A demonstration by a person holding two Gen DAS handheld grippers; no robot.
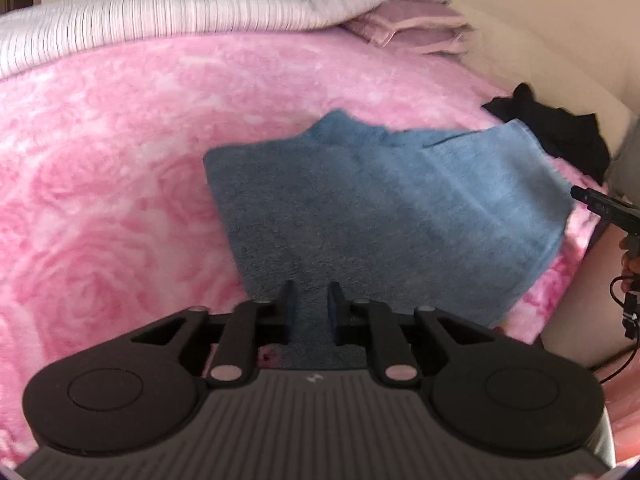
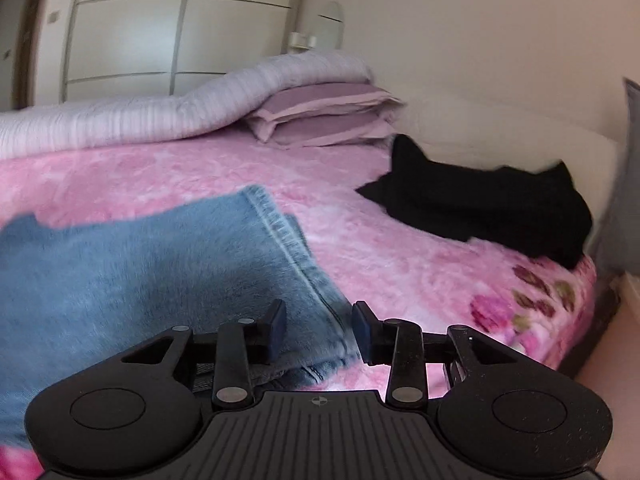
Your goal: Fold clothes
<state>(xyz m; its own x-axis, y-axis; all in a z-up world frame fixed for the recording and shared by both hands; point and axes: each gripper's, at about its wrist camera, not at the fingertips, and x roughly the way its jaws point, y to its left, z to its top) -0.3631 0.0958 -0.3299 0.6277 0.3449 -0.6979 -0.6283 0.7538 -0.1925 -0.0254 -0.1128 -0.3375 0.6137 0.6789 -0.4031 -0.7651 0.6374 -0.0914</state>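
Left gripper [image 1: 311,304] stands with its jaws apart by a narrow gap, nothing between them; we note blue towel [image 1: 372,208] directly beneath and ahead of the fingertips. Right gripper [image 2: 319,326] is parted wider, also empty, its left fingertip over the towel's stitched hem and its right fingertip over bare blanket.

We count one blue towel, folded over on itself, lying flat on the pink floral blanket [image 1: 120,152] that covers the bed. In the right wrist view the towel fills the lower left, its near corner just in front of the gripper. We count one black garment [image 2: 488,208], crumpled, lying well apart from the towel at the bed's far right side, near the white headboard [image 2: 520,136]. We count two mauve pillows [image 2: 324,116], stacked, with one pale ribbed duvet [image 2: 160,116] rolled along the far edge and draped over them.

Part of the right gripper shows at the right edge of the left wrist view, beside the towel's right edge.
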